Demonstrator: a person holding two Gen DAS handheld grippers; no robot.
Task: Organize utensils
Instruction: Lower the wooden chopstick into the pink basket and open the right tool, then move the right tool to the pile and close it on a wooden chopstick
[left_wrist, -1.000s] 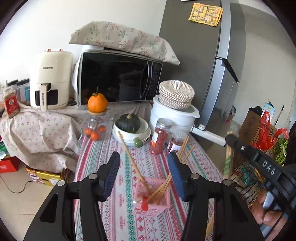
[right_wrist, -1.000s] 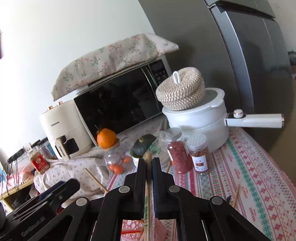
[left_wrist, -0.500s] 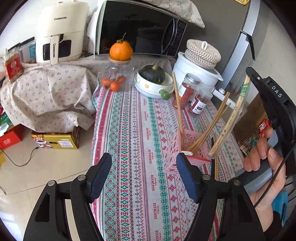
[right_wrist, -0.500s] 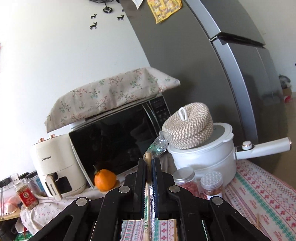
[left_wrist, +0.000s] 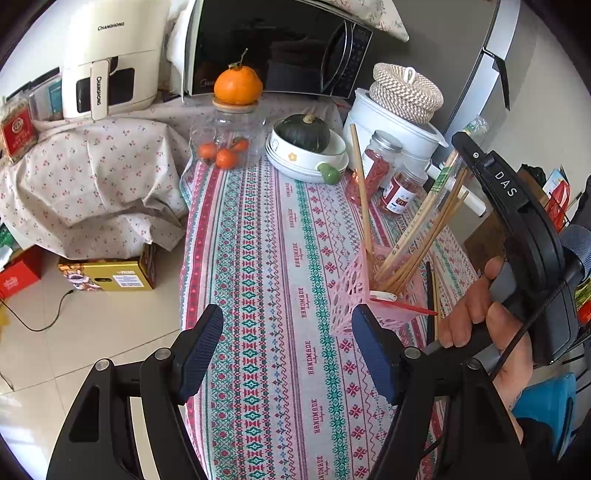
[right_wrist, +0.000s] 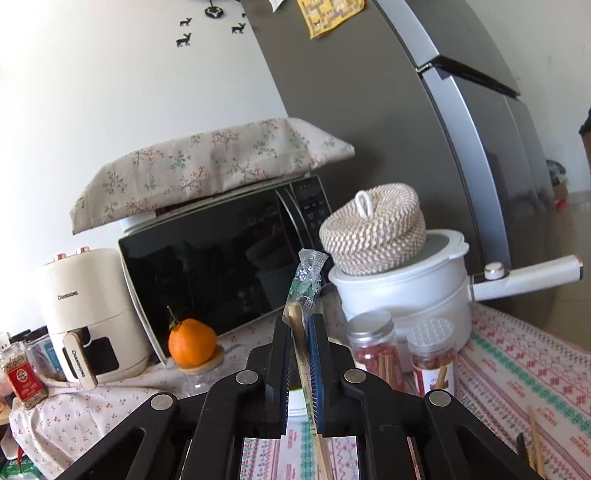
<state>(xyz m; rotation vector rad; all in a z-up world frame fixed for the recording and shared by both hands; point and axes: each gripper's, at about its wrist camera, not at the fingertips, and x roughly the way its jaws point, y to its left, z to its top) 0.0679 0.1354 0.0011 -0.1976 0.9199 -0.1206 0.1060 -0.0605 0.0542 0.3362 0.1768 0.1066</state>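
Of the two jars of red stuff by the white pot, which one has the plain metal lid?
The taller jar, on the left in the right wrist view; the shorter jar beside it has a perforated white cap.

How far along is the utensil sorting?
Several chopsticks already stand in the pink basket. The right hand-held gripper has a wrapped pair between its jaws, which have just been opening. Loose chopsticks still lie on the tablecloth.

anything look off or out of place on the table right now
Yes. A black chopstick and a wooden one lie loose on the tablecloth beside the pink basket. A red utensil pokes out sideways over its rim while the other chopsticks stand upright.
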